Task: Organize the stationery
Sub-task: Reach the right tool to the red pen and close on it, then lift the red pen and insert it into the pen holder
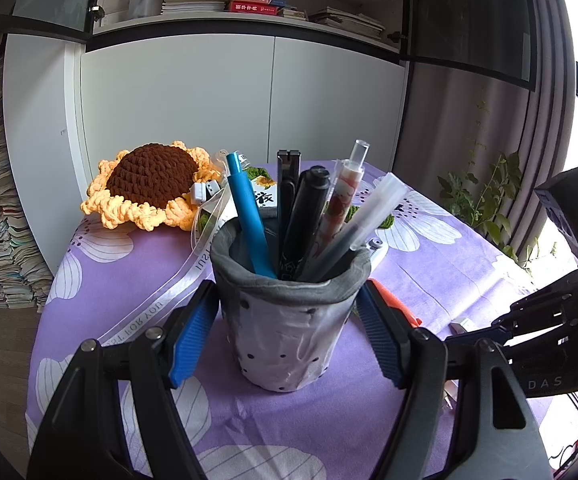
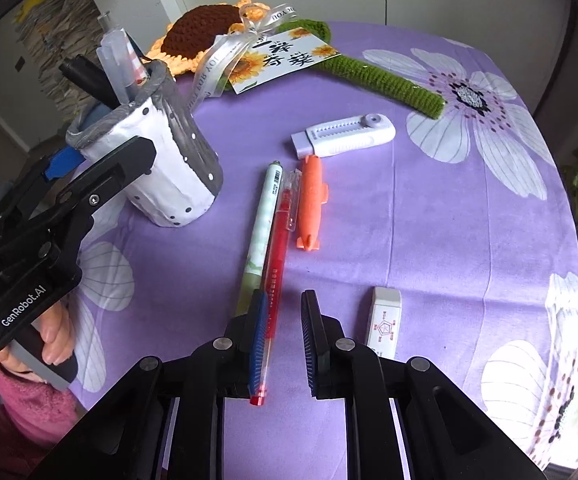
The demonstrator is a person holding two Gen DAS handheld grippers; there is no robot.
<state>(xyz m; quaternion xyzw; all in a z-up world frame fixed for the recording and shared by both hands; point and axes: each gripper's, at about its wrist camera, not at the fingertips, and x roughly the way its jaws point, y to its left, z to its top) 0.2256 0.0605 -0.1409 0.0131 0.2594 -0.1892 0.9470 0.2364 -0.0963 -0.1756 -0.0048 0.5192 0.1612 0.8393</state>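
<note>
— On the counter (image 2: 429, 240), under the purple flower cloth, where is the pen holder standing?

— Upright, near the left side. The left tool (image 1: 287, 288) is clamped on the pen holder (image 1: 285, 340), one blue pad on each side just under the grey rim. A hand (image 2: 49, 340) holds this tool's handle.

— What is inside the holder?

— Several pens lean there: a blue pen (image 1: 249, 216), a black marker (image 1: 305, 216) and a clear pen (image 1: 369, 216), among others.

— And the right tool?

— The right tool (image 2: 284, 296) points down at the cloth. Its pads are almost together, only a narrow gap, and nothing is in it. I cannot tell if it touches the cloth.

— Which stationery lies loose?

— A red pen (image 2: 277, 260) and a pale green pen (image 2: 263, 216) lie side by side, touching; the near end of the red one passes under one finger of the right tool. Just beside them is a small orange item (image 2: 311, 200). Farther away lies a white slider case (image 2: 345, 136), and a white eraser (image 2: 385, 320) is near the right tool. A crochet sunflower (image 1: 149, 180) lies behind the holder.
</note>
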